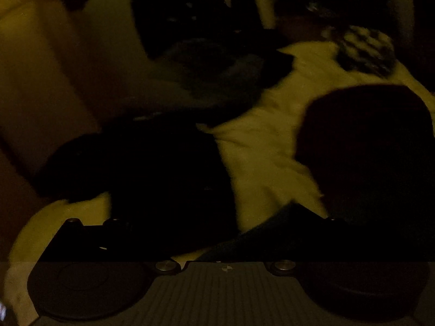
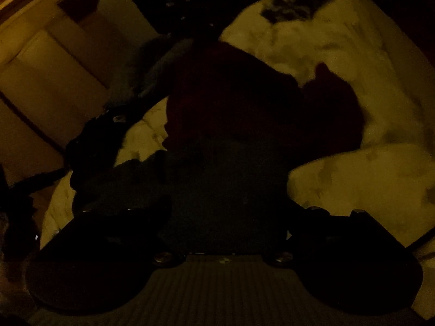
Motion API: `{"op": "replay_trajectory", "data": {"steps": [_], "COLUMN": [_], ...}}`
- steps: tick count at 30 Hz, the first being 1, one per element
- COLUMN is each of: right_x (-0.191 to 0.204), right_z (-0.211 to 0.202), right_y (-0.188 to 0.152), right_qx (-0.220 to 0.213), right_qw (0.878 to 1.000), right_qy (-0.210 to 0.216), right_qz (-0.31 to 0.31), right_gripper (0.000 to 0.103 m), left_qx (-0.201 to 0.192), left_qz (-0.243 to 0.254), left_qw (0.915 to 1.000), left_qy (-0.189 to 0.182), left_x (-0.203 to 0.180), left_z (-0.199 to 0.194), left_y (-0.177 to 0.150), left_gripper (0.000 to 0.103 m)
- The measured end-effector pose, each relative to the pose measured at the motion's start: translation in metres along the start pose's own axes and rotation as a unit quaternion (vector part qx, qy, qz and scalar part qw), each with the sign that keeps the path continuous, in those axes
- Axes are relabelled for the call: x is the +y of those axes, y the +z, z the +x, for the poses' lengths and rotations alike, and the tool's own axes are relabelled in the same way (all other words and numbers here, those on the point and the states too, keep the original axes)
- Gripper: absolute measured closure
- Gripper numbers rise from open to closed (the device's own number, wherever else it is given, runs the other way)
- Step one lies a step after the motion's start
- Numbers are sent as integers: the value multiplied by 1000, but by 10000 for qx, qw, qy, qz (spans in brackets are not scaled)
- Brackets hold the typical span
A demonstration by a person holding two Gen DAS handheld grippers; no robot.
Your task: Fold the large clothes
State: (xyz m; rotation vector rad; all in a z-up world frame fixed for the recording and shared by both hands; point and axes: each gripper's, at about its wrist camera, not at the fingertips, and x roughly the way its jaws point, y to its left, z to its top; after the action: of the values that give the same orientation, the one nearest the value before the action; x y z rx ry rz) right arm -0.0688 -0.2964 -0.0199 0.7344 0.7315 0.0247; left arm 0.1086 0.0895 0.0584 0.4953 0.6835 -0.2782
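The scene is very dark and blurred. In the right wrist view a dark garment [image 2: 231, 103] lies spread on a pale, rumpled bed cover [image 2: 353, 68], reaching from the centre down to 6 o'clock, where it runs between the two fingers of the right gripper [image 2: 225, 217]. Its jaws stand wide apart, and the dimness hides whether the pads press on the cloth. A patterned cloth [image 2: 293, 2] lies on the cover at 1 o'clock. In the left wrist view dark clothing [image 1: 163, 168] covers the centre-left and a second dark mass [image 1: 367, 141] sits at 3 o'clock, with pale cover [image 1: 258, 141] between them. The left gripper [image 1: 217, 233] merges into the darkness; how far its jaws are open I cannot tell.
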Motion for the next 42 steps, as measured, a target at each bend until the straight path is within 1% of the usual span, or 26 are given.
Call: {"op": "replay_trajectory", "data": {"steps": [2,3,4,6,8,9,13,15,16,18,21,23,24,25,26,27,28,30,31,32,34,36,37,38,40,42], "right_x": [-4,-6,-8,-12,-15,-17,-21,-22,-22,-23,-22,-22,-22,-21,-20,-19,-19,-18,-18,-18,-20,-22,-23,-25,-27,-30], "right_z": [2,3,5,7,11,13,20,22,22,22,20,20,21,21,21,21,21,20,19,19,19,21,23,24,27,31], "right_y": [1,1,1,1,0,0,0,0,0,0,-1,-2,-2,-2,-2,-1,-1,-2,-2,-3,-3,-3,-2,-2,-1,0], "right_qx": [-28,-25,-24,-15,21,47,115,152,167,172,156,163,173,186,202,214,221,229,223,219,215,230,242,258,303,347], "right_qw": [10000,9999,9999,9998,9997,9997,9995,9994,9993,9993,9992,9991,9991,9991,9991,9990,9990,9989,9989,9989,9989,9988,9987,9987,9985,9983], "right_qy": [-36,-34,-38,-57,-121,-154,-183,-197,-213,-215,-202,-211,-225,-240,-260,-279,-299,-322,-326,-327,-313,-301,-293,-282,-263,-258], "right_qz": [56,103,144,192,194,200,224,242,251,273,311,321,318,305,286,270,256,235,233,236,272,319,335,347,365,384], "right_gripper": [16,16,16,16,16,16,15,14,14,14,14,13,13,13,13,12,12,12,12,12,12,12,11,11,10,9], "left_qx": [128,292,465,837,924,857,683,492,422,280,-16,-186,-270,-408,-471,-479,-491,-441,-347,-269,-39,466,695,825,793,810], "left_qz": [532,819,1047,1474,1835,1880,1473,1409,1234,627,-122,-331,-239,-64,119,293,402,482,508,643,1211,1757,1901,2005,2157,2041], "left_qw": [9985,9960,9928,9845,9767,9759,9844,9828,9849,9933,9961,9981,9990,9989,9984,9978,9976,9975,9973,9968,9925,9833,9793,9762,9731,9756], "left_qy": [5,184,340,459,626,706,680,1089,1139,930,872,483,252,212,301,366,276,-282,-392,-379,-163,81,80,19,130,36], "left_x": [-21,-30,-39,-54,-66,-69,-59,-54,-46,-20,19,41,44,42,37,30,24,12,5,-5,-28,-46,-54,-60,-71,-78], "left_z": [29,47,64,95,110,112,95,80,66,40,0,-16,-23,-28,-30,-28,-22,-4,7,20,53,86,99,109,119,121], "left_y": [6,5,4,-8,-25,-33,-37,-36,-34,-29,-24,-18,-17,-16,-15,-12,-9,-2,3,8,11,6,2,-3,-12,-17], "left_gripper": [0,0,0,0,0,0,0,58,74,73,74,72,70,56,2,0,0,0,0,0,0,0,0,0,0,0]}}
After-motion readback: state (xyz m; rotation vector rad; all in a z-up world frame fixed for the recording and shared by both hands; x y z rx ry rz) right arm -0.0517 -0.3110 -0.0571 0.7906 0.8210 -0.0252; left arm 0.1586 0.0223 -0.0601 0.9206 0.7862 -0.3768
